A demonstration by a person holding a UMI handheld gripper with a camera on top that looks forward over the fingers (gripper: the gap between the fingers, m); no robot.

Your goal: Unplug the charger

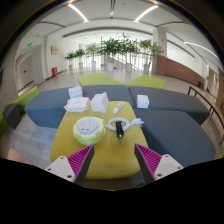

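Unplugging has not begun, we judge: the dark charger with its white cable sits untouched on the smooth yellow counter, just ahead of our tongs, which are spread open and empty. Left of it lies a coiled white cord; farther off, white boxes and grey upholstered seating.

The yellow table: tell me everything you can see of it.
The yellow table is a low, bright yellow slab with a smooth matte top, running lengthwise away from the gripper, whose open fingers frame its near end. Grey seating flanks both long sides. On its far half lie a coiled white cable, a charger with a dark plug, and white boxes. Its legs are hidden.
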